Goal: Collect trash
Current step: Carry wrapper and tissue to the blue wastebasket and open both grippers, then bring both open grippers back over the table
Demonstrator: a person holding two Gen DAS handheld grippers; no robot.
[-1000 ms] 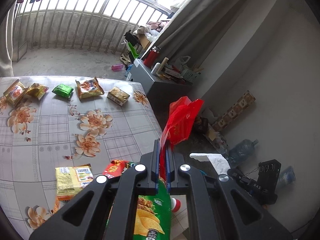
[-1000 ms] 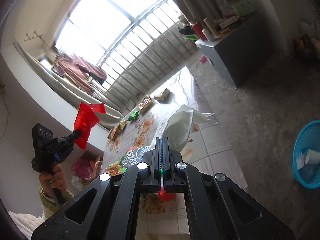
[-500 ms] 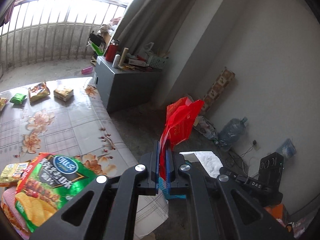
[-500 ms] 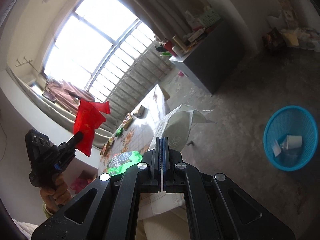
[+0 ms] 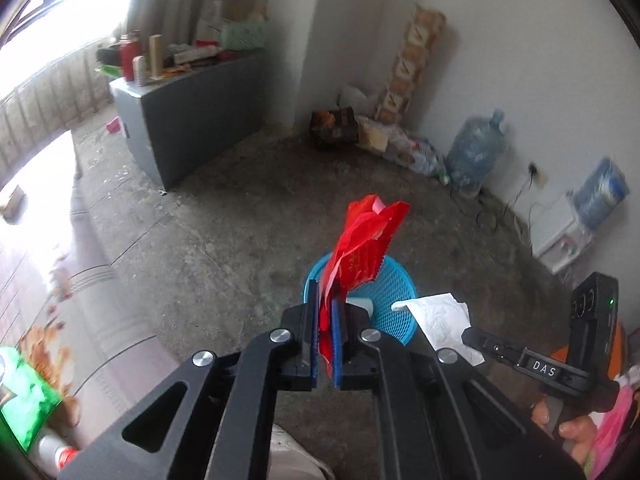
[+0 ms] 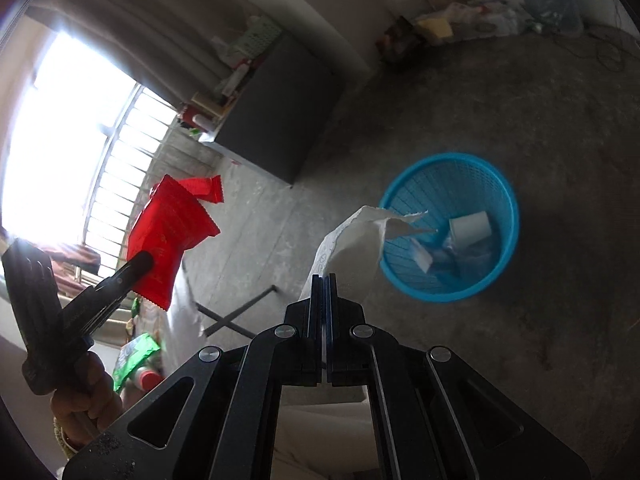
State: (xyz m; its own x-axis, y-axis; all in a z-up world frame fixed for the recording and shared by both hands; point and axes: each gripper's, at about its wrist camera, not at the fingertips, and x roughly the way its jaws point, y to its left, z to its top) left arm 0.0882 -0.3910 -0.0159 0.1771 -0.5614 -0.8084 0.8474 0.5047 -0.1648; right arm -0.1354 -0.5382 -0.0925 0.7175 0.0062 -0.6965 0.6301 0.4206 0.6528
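Observation:
My left gripper (image 5: 326, 300) is shut on a crinkled red snack wrapper (image 5: 366, 248) that sticks up over the near rim of a blue mesh wastebasket (image 5: 394, 304) on the floor. My right gripper (image 6: 324, 280) is shut on a white crumpled tissue (image 6: 352, 240), held just left of the same blue wastebasket (image 6: 502, 256), which holds a paper cup and scraps. In the left wrist view the tissue (image 5: 440, 316) hangs from the right gripper (image 5: 466, 332) beside the basket. In the right wrist view the red wrapper (image 6: 168, 236) sits in the left gripper (image 6: 142, 260), up to the left.
A grey cabinet (image 5: 192, 112) with bottles on top stands by the curtain. A water jug (image 5: 474, 152) and bags lie along the far wall. The floral-clothed table edge (image 5: 80, 280) with a green chip bag (image 5: 24, 404) is at the left. The floor is bare concrete.
Both grippers swung away from the table and down toward the floor. The blue wastebasket has come close under them. Each still grips its item.

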